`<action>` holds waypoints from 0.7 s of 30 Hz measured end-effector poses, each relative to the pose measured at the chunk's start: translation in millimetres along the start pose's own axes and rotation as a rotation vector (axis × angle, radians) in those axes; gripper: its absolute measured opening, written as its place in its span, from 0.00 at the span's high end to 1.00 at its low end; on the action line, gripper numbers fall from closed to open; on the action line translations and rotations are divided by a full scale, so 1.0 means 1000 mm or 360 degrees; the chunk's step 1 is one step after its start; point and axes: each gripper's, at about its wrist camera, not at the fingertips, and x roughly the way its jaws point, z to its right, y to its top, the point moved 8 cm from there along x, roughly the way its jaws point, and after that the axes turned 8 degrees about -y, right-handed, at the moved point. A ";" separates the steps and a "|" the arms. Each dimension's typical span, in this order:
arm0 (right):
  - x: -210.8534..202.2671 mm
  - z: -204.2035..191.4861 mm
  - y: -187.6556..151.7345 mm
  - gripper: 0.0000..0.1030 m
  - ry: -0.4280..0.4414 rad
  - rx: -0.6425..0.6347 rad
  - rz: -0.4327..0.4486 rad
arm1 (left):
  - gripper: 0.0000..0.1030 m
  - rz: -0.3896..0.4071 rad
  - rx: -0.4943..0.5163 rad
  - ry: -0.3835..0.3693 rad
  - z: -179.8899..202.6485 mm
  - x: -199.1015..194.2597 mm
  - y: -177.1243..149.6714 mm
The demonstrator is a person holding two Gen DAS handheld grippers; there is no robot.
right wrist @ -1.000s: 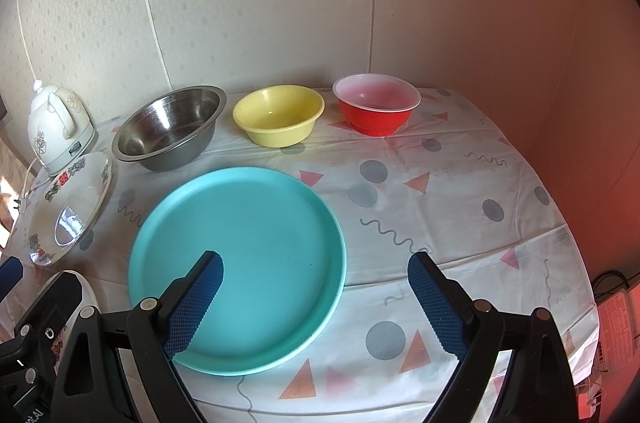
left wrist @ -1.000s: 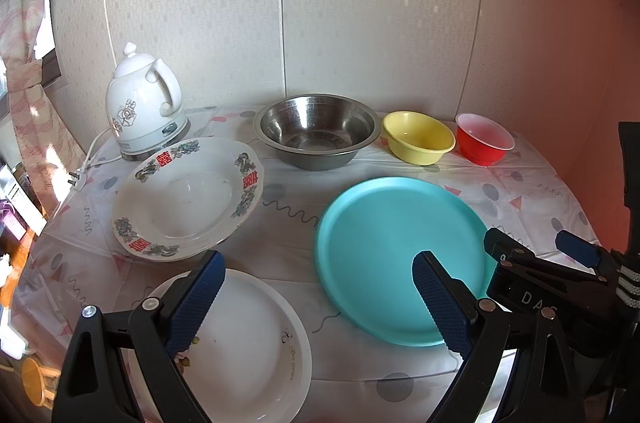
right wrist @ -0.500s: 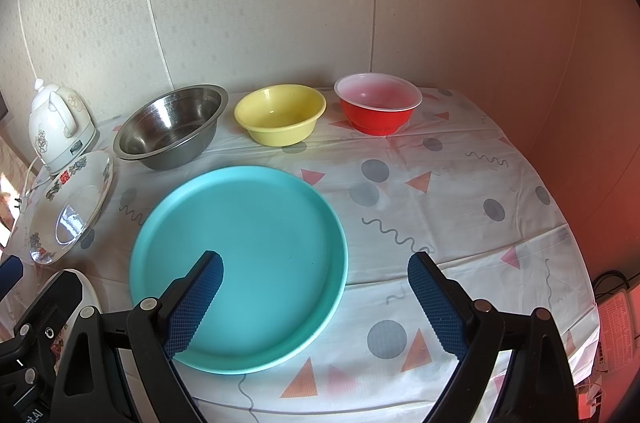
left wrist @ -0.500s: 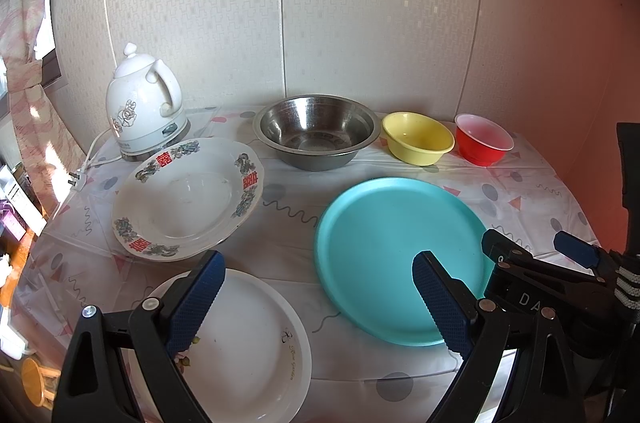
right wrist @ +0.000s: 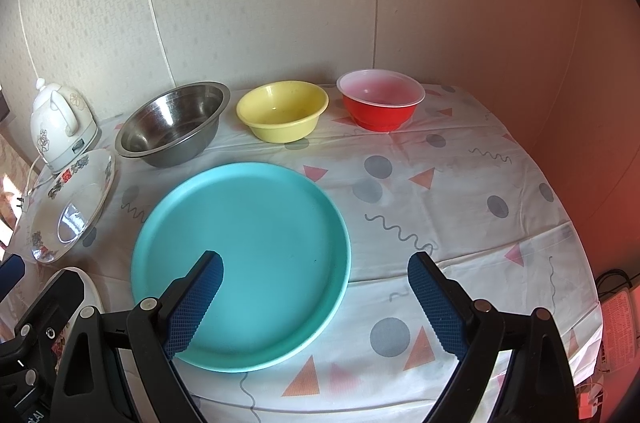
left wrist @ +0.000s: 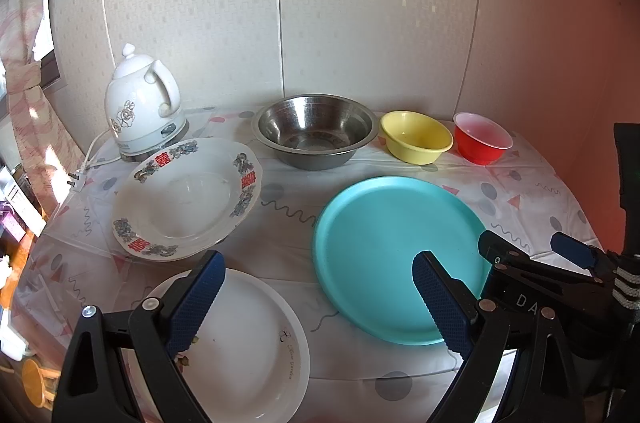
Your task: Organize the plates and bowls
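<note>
A turquoise plate (left wrist: 396,251) (right wrist: 244,239) lies mid-table. Left of it sit a patterned white dish (left wrist: 184,199) (right wrist: 72,207) and, nearer me, a plain white plate (left wrist: 248,347). Along the wall stand a steel bowl (left wrist: 316,131) (right wrist: 172,123), a yellow bowl (left wrist: 416,137) (right wrist: 282,111) and a red bowl (left wrist: 482,139) (right wrist: 380,103). My left gripper (left wrist: 320,303) hangs open above the front edge, between the white plate and the turquoise one. My right gripper (right wrist: 316,303) is open too, over the turquoise plate's near right rim. Neither holds anything.
A white electric kettle (left wrist: 140,115) (right wrist: 60,127) stands at the back left with its cord and plug (left wrist: 76,179) trailing off the table. The patterned tablecloth (right wrist: 460,191) is bare on the right. Walls close in behind and to the right.
Both views have shifted very slightly; the grippers stay open and the dishes have not moved.
</note>
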 end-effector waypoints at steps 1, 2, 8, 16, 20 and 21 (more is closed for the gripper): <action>0.000 0.000 0.000 0.07 0.0003 0.0001 -0.0005 | 0.07 -0.0002 0.0001 -0.0001 0.000 0.000 0.000; 0.001 0.000 0.000 0.07 0.0006 0.0002 -0.0010 | 0.07 -0.0005 0.0001 -0.0002 0.001 0.001 0.000; 0.009 0.000 -0.003 0.08 0.0050 0.0009 -0.0080 | 0.07 -0.0046 0.0002 -0.0073 0.003 0.007 0.001; 0.023 0.018 -0.007 0.23 0.0181 0.0107 -0.0194 | 0.09 -0.0224 -0.0100 -0.0317 -0.001 0.029 0.013; 0.034 0.026 -0.011 0.38 0.0232 0.0138 -0.0261 | 0.28 -0.0324 -0.0119 -0.0412 -0.003 0.048 0.018; 0.038 0.027 -0.013 0.45 0.0240 0.0143 -0.0282 | 0.33 -0.0351 -0.0109 -0.0426 -0.002 0.053 0.018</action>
